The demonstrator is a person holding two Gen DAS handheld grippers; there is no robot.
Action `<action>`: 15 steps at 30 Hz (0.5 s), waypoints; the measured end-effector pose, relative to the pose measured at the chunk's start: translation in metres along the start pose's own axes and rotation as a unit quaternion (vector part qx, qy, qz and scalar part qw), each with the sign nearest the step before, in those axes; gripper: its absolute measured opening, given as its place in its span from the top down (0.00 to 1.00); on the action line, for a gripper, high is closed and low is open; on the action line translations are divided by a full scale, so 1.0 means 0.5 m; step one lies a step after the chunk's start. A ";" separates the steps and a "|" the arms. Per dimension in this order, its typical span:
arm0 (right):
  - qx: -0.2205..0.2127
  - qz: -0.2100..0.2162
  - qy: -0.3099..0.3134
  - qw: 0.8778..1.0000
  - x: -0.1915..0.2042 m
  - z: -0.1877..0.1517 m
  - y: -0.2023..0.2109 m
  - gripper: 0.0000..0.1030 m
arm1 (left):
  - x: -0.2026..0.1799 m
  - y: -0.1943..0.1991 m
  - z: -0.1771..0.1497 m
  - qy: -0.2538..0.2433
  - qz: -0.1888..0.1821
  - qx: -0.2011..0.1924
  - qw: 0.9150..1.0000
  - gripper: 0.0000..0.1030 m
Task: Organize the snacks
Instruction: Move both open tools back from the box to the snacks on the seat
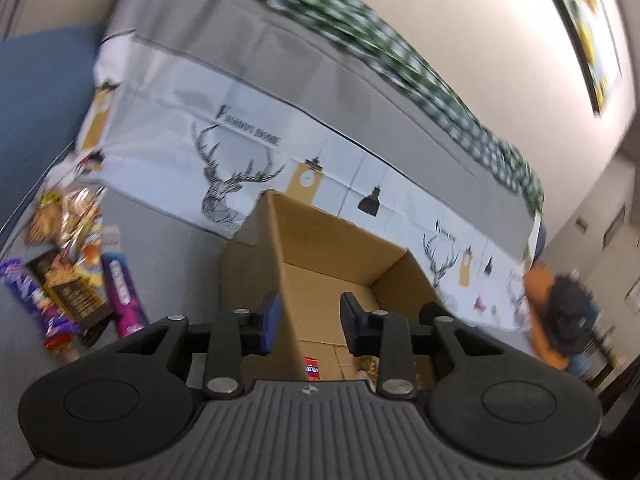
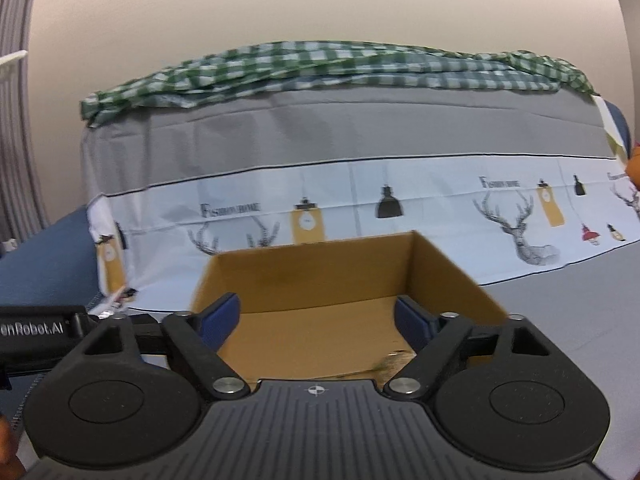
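Note:
An open cardboard box [image 1: 332, 264] stands on the grey surface, and it also shows in the right wrist view [image 2: 328, 280]. My left gripper [image 1: 309, 322] is open and empty above the box's near left wall. A red snack packet [image 1: 311, 368] and a yellowish packet [image 1: 370, 366] lie on the box floor. A pile of snacks [image 1: 68, 264] with a purple bar [image 1: 122, 294] lies left of the box. My right gripper [image 2: 318, 320] is open and empty over the box's near side, with a gold packet [image 2: 394, 360] showing below it.
A sofa back with a grey and white deer-print cover [image 2: 360, 200] rises behind the box. A green checked cloth [image 2: 320, 68] lies along its top. An orange object with something black [image 1: 560, 312] lies at the right. The left gripper's body [image 2: 36, 332] shows at the left edge.

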State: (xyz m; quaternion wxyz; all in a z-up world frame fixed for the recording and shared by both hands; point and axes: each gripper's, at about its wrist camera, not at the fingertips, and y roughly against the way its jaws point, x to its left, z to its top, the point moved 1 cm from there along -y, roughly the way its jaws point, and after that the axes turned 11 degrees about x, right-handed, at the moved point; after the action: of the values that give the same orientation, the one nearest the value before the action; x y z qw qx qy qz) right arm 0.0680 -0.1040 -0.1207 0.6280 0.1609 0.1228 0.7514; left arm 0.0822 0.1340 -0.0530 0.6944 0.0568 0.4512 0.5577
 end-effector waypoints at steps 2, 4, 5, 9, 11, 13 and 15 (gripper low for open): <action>-0.005 0.019 -0.005 1.000 0.018 -0.001 0.008 0.38 | 0.031 0.027 0.024 0.010 0.001 0.000 1.000 0.67; -0.008 0.043 -0.007 0.999 0.035 -0.006 0.015 0.55 | 0.068 0.054 0.047 0.011 0.014 -0.004 1.000 0.68; -0.007 0.056 -0.006 0.998 0.046 -0.009 0.016 0.57 | 0.087 0.064 0.053 0.013 0.021 -0.007 1.000 0.69; -0.008 0.098 0.018 0.995 0.100 -0.024 0.025 0.62 | 0.198 0.077 0.048 0.098 0.059 0.014 0.993 0.76; -0.011 0.119 0.043 0.992 0.131 -0.034 0.031 0.62 | 0.244 0.083 0.049 0.160 0.032 0.020 0.986 0.76; -0.009 0.136 0.063 0.989 0.160 -0.044 0.033 0.62 | 0.276 0.088 0.050 0.194 0.024 0.020 0.981 0.76; -0.008 0.154 0.080 0.985 0.185 -0.054 0.032 0.62 | 0.298 0.090 0.050 0.219 0.019 0.025 0.975 0.76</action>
State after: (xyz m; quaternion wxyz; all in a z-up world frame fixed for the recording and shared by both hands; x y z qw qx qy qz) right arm 0.0281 -0.0155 -0.1312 0.4945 0.1126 0.1406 0.8503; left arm 0.0625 0.2846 -0.0958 0.5663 -0.0406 0.6049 0.5584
